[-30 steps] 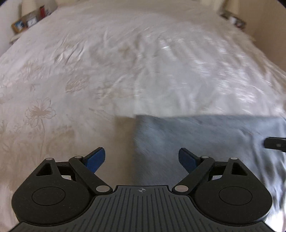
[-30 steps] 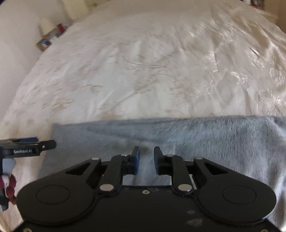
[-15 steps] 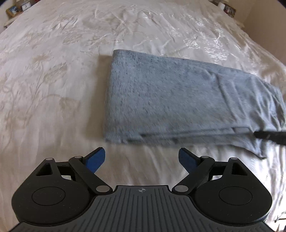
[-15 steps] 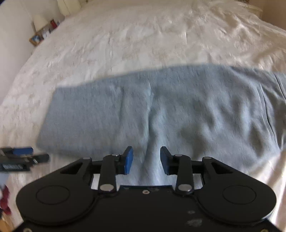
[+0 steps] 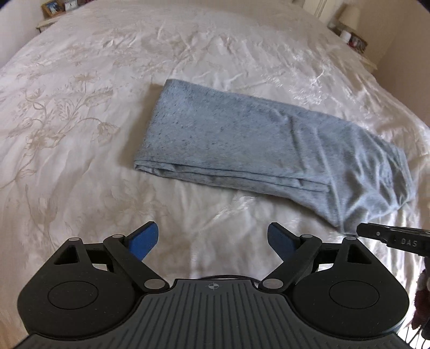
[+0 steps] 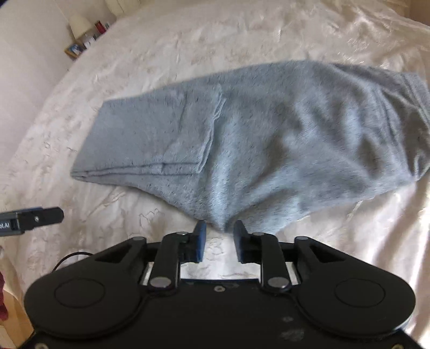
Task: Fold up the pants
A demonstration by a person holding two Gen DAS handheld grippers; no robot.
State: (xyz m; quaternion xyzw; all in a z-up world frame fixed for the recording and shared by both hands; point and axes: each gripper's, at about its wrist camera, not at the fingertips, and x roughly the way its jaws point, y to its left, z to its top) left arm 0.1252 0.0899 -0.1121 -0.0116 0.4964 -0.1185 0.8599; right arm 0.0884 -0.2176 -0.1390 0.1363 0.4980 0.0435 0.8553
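Observation:
Grey-blue pants (image 5: 258,142) lie folded lengthwise on the white bedspread (image 5: 80,128), folded end at the left, waist at the right. My left gripper (image 5: 212,239) is open and empty, hovering over bare bedspread in front of the pants. In the right wrist view the pants (image 6: 268,134) lie just ahead of my right gripper (image 6: 219,231). Its jaws stand partly open at the near edge of the cloth, and I cannot tell whether they touch it. The right gripper's tip (image 5: 389,239) shows at the left wrist view's right edge.
The bed has a floral embroidered cover. A bedside table with a lamp and small items (image 5: 352,24) stands at the far right. Another shelf with frames (image 5: 56,8) is at the far left. The left gripper's tip (image 6: 32,218) shows at the right wrist view's left edge.
Both grippers have pulled back and risen from the pants, so the whole folded garment is now in view. The right gripper's jaws have opened from nearly shut.

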